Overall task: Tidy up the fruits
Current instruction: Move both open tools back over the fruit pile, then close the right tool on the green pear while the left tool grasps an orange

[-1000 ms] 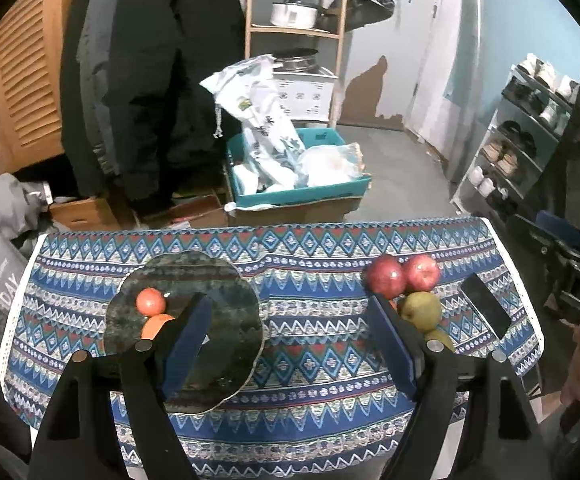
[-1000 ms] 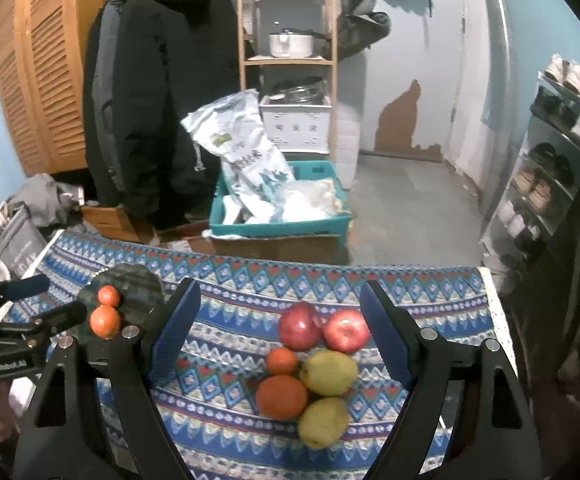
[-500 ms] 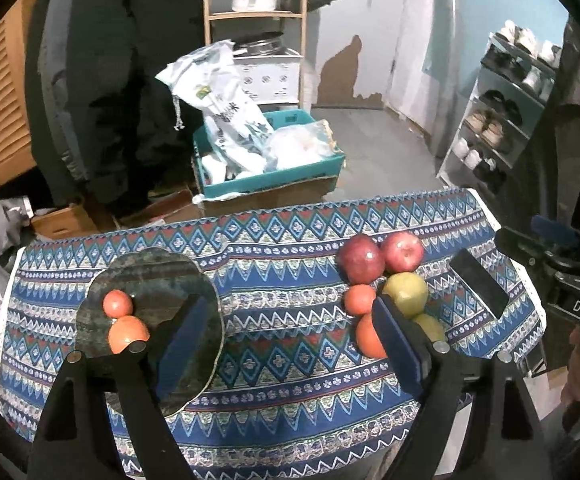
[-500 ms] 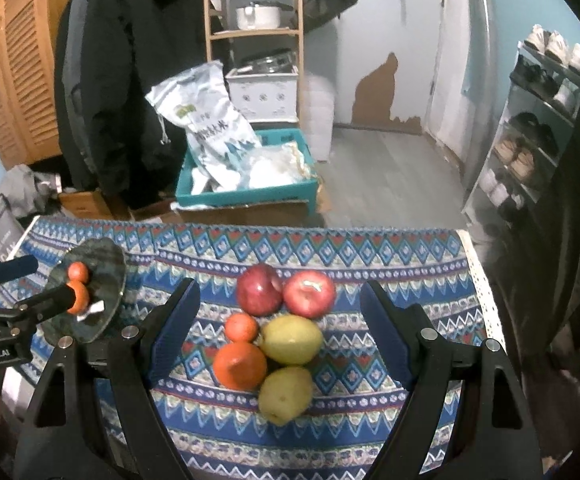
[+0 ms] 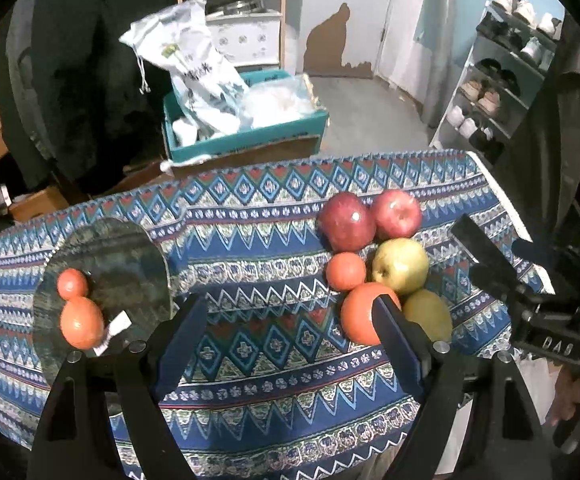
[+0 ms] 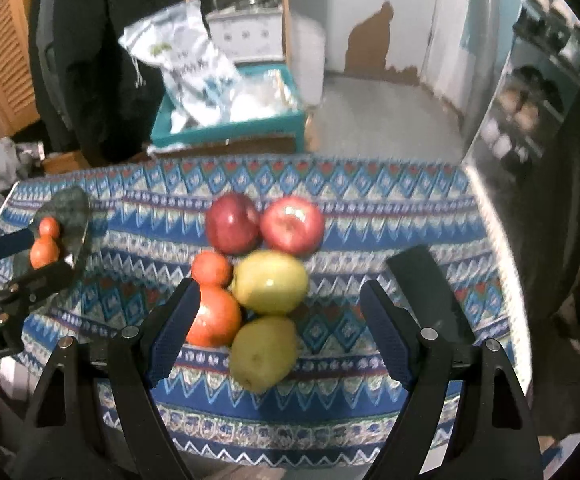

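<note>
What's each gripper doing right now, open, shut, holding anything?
Left gripper: open, holding nothing, above the tablecloth.
Right gripper: open, holding nothing, jaws either side of the fruit pile.

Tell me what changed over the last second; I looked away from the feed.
Both claws moved, nothing was gripped or released. The right claw came closer to the fruit pile, now open over the pear. The left claw swung right, bringing the large orange into its view. The two oranges stayed on the plate; the pile is unchanged.
</note>
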`<state>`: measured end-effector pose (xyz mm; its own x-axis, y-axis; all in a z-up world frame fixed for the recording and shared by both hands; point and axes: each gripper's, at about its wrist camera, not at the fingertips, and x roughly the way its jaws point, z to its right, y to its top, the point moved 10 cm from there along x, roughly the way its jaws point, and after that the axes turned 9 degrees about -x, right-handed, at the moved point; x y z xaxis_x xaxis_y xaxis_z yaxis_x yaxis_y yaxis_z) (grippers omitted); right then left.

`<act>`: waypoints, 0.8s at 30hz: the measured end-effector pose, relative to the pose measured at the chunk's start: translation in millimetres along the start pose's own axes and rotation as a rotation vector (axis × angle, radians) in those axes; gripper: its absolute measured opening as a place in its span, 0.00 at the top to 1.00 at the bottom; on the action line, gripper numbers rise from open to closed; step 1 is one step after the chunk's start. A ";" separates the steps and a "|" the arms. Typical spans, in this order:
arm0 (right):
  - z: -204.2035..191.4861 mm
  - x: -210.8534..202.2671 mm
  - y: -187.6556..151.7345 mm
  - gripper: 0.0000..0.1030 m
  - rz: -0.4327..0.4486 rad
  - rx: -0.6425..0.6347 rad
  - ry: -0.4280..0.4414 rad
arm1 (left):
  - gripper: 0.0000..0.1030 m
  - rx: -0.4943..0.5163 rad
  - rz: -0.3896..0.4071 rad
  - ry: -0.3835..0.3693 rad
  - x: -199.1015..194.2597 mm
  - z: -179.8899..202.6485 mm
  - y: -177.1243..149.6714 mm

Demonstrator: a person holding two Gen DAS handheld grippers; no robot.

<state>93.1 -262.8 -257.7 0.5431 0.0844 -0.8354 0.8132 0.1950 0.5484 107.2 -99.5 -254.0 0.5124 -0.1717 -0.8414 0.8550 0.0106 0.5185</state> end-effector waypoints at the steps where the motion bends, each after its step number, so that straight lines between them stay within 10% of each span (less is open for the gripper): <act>1: -0.8 5.3 -4.1 0.20 -0.015 -0.003 0.004 | 0.17 0.001 -0.008 0.004 4.5 -0.1 -2.1; 24: -18.3 89.9 -65.2 0.21 -0.227 0.022 0.110 | 0.17 -0.024 -0.101 0.019 62.2 -2.8 -28.8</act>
<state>85.1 -250.1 -369.2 0.3210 0.1472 -0.9356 0.9166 0.2002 0.3460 114.7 -107.7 -321.7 0.4251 -0.1543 -0.8919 0.9038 0.0180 0.4277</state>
